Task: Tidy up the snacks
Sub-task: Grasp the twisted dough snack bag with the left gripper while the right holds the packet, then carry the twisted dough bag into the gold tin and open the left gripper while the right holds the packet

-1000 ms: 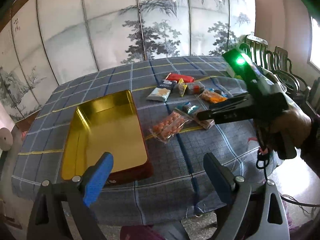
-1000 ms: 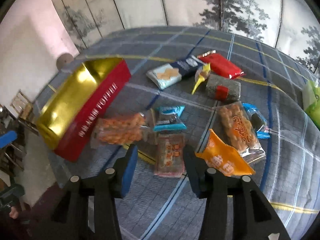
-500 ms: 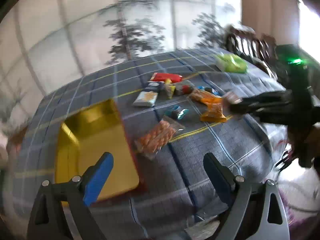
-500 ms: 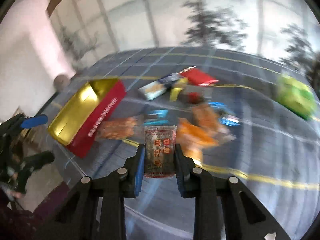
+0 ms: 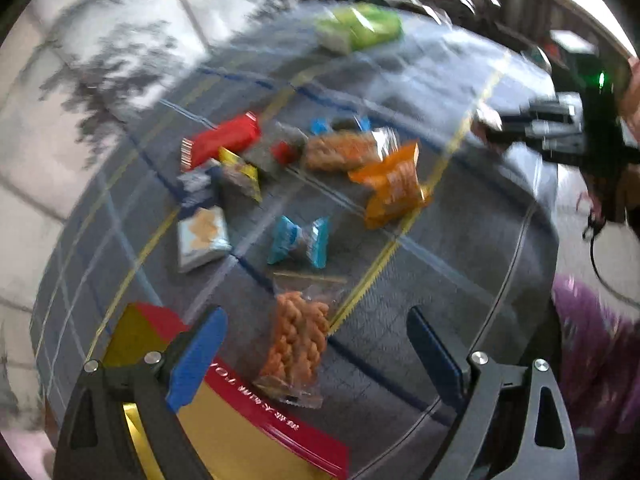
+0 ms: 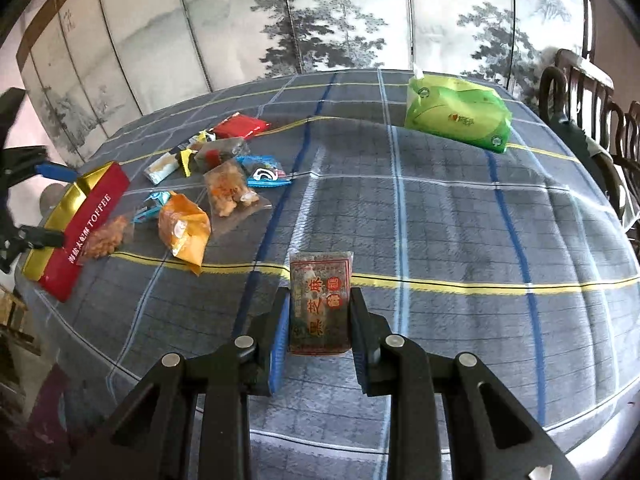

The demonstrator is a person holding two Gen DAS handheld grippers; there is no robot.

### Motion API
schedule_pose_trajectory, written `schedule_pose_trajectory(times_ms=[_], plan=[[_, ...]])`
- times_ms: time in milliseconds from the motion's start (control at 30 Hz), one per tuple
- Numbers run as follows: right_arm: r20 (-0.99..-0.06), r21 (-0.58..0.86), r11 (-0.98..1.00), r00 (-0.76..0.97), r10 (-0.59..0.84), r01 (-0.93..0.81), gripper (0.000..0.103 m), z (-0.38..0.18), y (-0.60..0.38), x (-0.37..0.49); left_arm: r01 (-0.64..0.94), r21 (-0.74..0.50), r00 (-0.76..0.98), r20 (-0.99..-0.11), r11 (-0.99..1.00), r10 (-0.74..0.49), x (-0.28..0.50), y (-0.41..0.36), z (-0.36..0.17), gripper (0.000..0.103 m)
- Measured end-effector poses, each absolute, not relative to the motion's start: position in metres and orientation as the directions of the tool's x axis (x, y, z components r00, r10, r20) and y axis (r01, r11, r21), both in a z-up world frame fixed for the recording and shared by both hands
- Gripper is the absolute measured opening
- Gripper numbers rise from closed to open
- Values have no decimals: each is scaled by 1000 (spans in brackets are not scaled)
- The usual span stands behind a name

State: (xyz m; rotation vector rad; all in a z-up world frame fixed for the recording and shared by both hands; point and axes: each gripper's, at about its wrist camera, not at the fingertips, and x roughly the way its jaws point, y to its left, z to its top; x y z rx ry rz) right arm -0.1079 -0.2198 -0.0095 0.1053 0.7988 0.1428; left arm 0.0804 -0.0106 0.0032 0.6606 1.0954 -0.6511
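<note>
My right gripper (image 6: 318,330) is shut on a dark red snack packet (image 6: 320,300) and holds it above the right half of the table; it shows in the left wrist view (image 5: 486,122) at far right. My left gripper (image 5: 316,354) is open and empty, just above a clear bag of orange twists (image 5: 298,340) by the red and gold tin (image 5: 240,420). Several snack packets lie in a cluster: an orange bag (image 5: 394,184), a blue candy (image 5: 300,242), a red bar (image 5: 220,140). The tin (image 6: 76,220) also shows at the left in the right wrist view.
The table has a grey-blue checked cloth (image 6: 440,220). A green tissue pack (image 6: 456,114) lies at the far right. A painted folding screen (image 6: 320,16) stands behind the table and wooden chairs (image 6: 592,92) stand to the right.
My right gripper closed on the dark red packet, lifted it and carried it right, away from the cluster. My left gripper swung right and down over the bag of orange twists.
</note>
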Motion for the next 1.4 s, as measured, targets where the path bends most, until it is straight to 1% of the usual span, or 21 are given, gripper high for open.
schedule_pose_trajectory(times_ms=[133, 200, 467, 500, 533, 600, 633, 667, 700, 933, 1033, 1100, 1133, 1167, 1300, 1367, 1400], plan=[[-702, 151, 984, 691, 174, -94, 25, -10, -216, -100, 809, 207, 292, -954, 550, -71, 90, -18, -20, 93], [-697, 158, 983, 694, 181, -97, 25, -7, -215, -97, 828, 168, 237, -969, 535, -62, 96, -16, -30, 93], [-707, 165, 982, 683, 184, -94, 26, -7, -212, -89, 810, 129, 189, -981, 572, -47, 125, 1, -48, 92], [-706, 164, 982, 684, 185, -96, 26, -7, -211, -90, 814, 129, 179, -983, 567, -33, 125, 2, -52, 87], [-708, 158, 982, 683, 182, -98, 27, -7, -212, -91, 817, 129, 170, -985, 561, -22, 125, 2, -56, 75], [-722, 134, 986, 671, 166, -100, 27, -8, -211, -91, 832, 126, 153, -988, 540, -6, 118, 0, -64, 61], [-733, 114, 989, 664, 147, -93, 27, -9, -210, -90, 837, 128, 167, -986, 533, -25, 115, 0, -63, 50], [-741, 107, 990, 657, 140, -91, 28, -11, -211, -89, 840, 109, 151, -988, 532, -37, 113, 0, -63, 42], [-744, 115, 989, 652, 149, -95, 28, -12, -212, -88, 839, 102, 144, -989, 534, -38, 112, 0, -64, 40], [-767, 127, 986, 620, 167, -108, 28, -12, -212, -87, 803, 98, 153, -987, 588, -45, 108, 8, -65, 39], [-784, 132, 984, 595, 178, -121, 34, -17, -208, -87, 780, 83, 171, -982, 620, -84, 108, 13, -56, 39], [-801, 124, 985, 574, 169, -118, 36, -24, -206, -86, 756, 68, 188, -975, 651, -116, 107, 18, -48, 39], [-794, 113, 986, 586, 162, -119, 34, -26, -204, -87, 736, 62, 201, -971, 674, -130, 105, 21, -44, 39], [-794, 102, 988, 588, 151, -115, 26, -27, -203, -88, 722, 54, 209, -967, 689, -143, 103, 23, -40, 39], [-776, 97, 989, 614, 143, -108, 25, -27, -205, -90, 631, 22, 260, -948, 776, -184, 91, 34, -21, 39], [-761, 98, 991, 634, 133, -91, 25, -27, -207, -92, 575, -21, 277, -936, 818, -218, 85, 39, -11, 39], [-754, 107, 991, 644, 133, -79, 25, -25, -210, -92, 544, -26, 293, -930, 839, -219, 83, 29, -7, 39]])
